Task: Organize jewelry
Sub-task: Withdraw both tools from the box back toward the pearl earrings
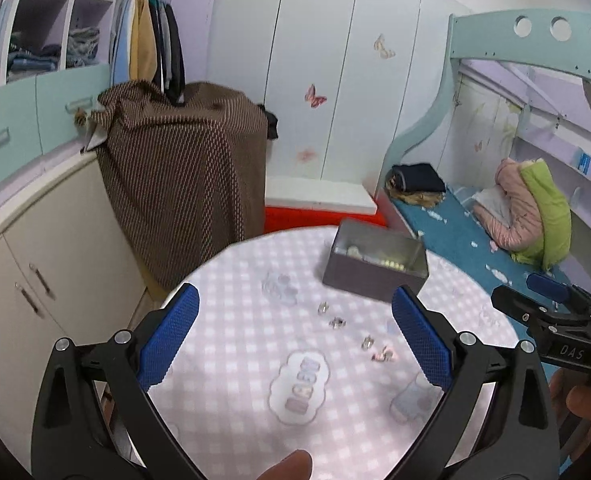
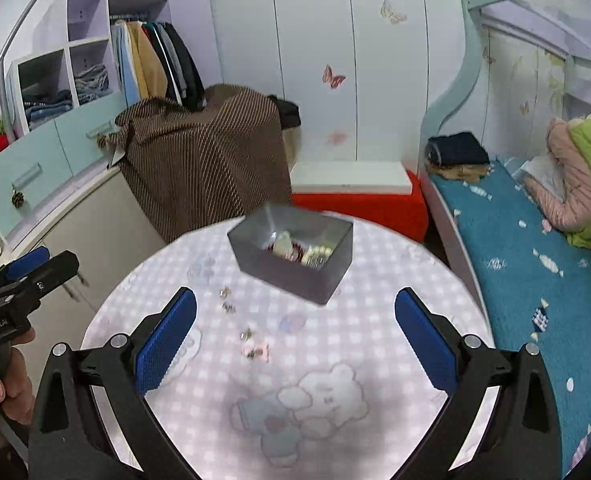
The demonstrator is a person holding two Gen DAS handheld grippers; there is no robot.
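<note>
While both grippers are hovering over the round table (image 1: pixel 231 360), we are holding nothing in either one. We are keeping the left gripper (image 1: pixel 295 332) spread wide, its blue pads (image 1: pixel 169 340) well apart and empty above the pink checked tablecloth. We are holding the right gripper (image 2: pixel 295 328) just as wide, its blue pads (image 2: pixel 425 340) bare; in the left wrist view it is showing at the table's right edge (image 1: pixel 551 312), and there we cannot tell how its jaws stand.

The grey metal tin (image 2: pixel 295 256) is sitting near the far edge of the table, open at the top and turned at an angle to us. Inside it we are seeing pale beads and small reddish pieces piled together, too blurred to name further.

Four small pieces of jewelry are lying loose on the cloth between the tin and our grippers, in a slanting row running from the tin towards the near edge. Three are small silver pieces (image 1: pixel 337 323), each apart from its neighbour. The nearest is a pink-tinted piece (image 2: pixel 258 351), lying just beside the last silver one (image 2: pixel 246 334).

A cartoon bear print (image 2: pixel 319 400) is showing on the cloth near the table's near edge.
</note>
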